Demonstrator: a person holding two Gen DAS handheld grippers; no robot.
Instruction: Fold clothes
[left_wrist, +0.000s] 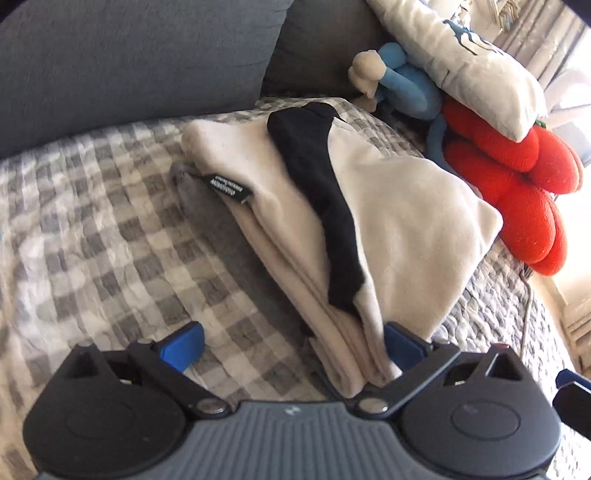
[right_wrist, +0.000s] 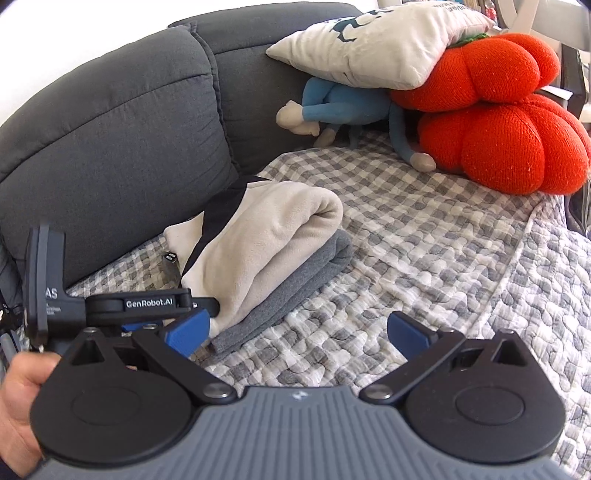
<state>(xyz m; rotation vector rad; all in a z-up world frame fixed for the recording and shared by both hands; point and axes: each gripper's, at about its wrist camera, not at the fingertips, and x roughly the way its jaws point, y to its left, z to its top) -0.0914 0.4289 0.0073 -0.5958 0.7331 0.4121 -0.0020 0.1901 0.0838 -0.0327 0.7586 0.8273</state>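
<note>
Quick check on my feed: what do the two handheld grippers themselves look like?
Both match: a ribbed grey body, two round black discs, black linkage arms with silver pivots, and blue pads. The left gripper, seen from the side in the right wrist view, carries white "GenRobot.AI" lettering. The right gripper shows no cables or sleeves.

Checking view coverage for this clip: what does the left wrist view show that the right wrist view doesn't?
Left wrist only: the garment's black label, seen from above.

Right wrist only: the left tool from outside, at the cream garment's near edge, and a hand.

Both: the cream garment with black panel atop a grey one, red cushions, blue plush, checked cover.
</note>
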